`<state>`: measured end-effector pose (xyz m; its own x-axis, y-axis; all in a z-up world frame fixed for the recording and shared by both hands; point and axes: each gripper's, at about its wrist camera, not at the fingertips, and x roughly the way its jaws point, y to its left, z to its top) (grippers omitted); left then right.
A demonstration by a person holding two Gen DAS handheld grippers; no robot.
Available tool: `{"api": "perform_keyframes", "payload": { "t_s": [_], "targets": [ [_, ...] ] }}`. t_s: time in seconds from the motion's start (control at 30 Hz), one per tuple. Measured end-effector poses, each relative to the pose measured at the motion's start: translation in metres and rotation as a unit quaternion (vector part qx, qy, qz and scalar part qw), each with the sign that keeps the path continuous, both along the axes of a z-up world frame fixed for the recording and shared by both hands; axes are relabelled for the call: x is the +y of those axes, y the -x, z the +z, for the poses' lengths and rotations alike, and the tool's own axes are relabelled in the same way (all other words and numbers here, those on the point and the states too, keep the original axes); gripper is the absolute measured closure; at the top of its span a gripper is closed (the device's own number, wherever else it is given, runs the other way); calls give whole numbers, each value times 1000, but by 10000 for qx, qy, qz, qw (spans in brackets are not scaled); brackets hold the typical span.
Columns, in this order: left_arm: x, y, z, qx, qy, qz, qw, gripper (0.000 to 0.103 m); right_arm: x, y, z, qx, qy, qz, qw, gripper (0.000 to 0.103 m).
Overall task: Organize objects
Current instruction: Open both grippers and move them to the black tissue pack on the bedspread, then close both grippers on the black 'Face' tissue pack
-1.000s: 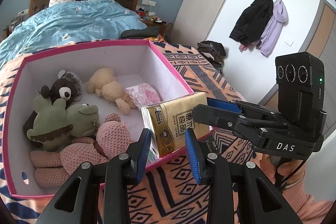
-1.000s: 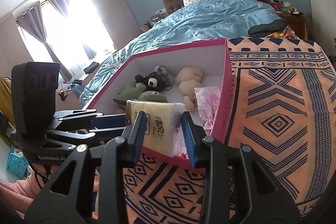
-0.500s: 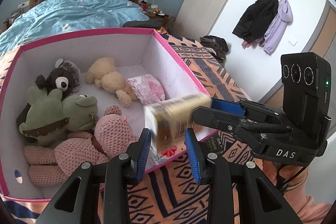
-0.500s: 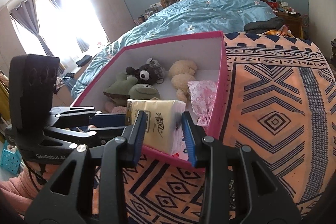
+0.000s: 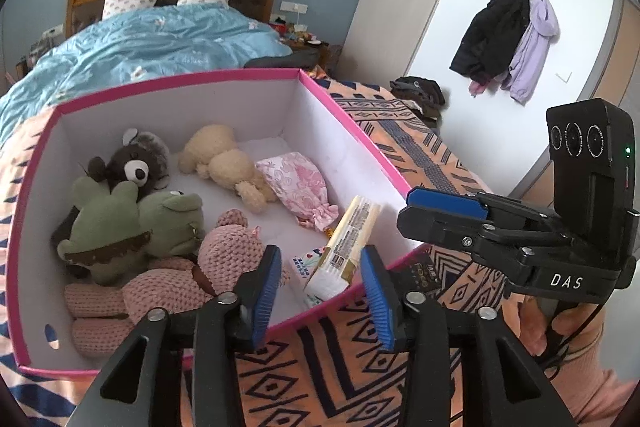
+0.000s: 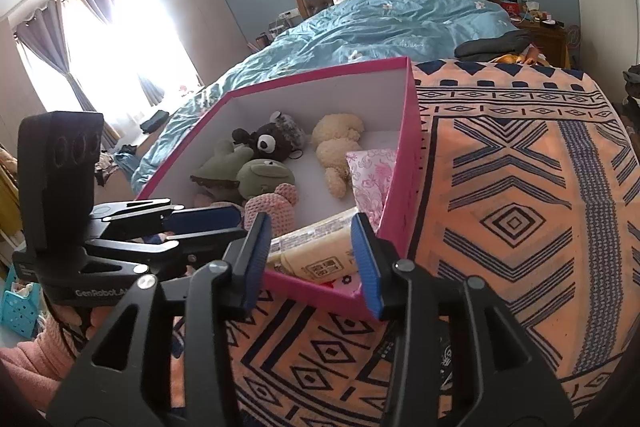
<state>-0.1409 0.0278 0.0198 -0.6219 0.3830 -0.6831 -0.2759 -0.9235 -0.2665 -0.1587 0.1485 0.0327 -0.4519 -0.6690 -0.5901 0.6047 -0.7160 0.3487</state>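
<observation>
Nearest the viewer, the left gripper hangs over the near wall of the pink box; its jaws are opening and nothing lies between the blue pads, which frame the box corner only by line of sight. The right gripper stands just beside it at the same wall, its jaws likewise opening and bare of any load. Both point down into the box, a pose that suits a drop from above the rim.

Just past the pads, the tissue pack lies tilted inside the box, one end propped against the right-hand wall, the other down on a flat printed packet. It rests free of both grippers, so this item is judged delivered.

Farther in, soft toys fill the left and rear: a pink knitted bear, a green frog, a dark bear, a cream bear, and a pink floral pouch along the right wall. The open floor on the right explains the pack's landing place.

The box sits on a patterned blanket; beyond lies the bed.
</observation>
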Motion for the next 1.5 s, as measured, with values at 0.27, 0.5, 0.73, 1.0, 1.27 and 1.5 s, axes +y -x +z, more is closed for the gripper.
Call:
{"api": "perform_keyframes", "payload": {
  "t_s": [0.27,0.5,0.73,1.0,1.27,1.5],
  "targets": [
    [3,-22,8,338,100,-48,9994,56,6,-12,0,28,72,64,9999,59],
    [10,-53,19,800,68,-296,9963,50,30,-29,3,139,204,-58,9997,51],
    [26,-75,16,915,160,-446,9947,47,62,-24,-20,-204,105,-503,9985,47],
    [38,-82,2,760,225,-587,9951,45,78,1,-60,-753,-225,-911,9927,36],
    [37,-77,-19,363,87,-591,9976,45,62,27,-85,-989,-733,-835,9889,36],
    [33,-72,-29,115,-151,-605,9980,45,55,11,-89,-753,-1026,-543,9904,45]
  ]
}}
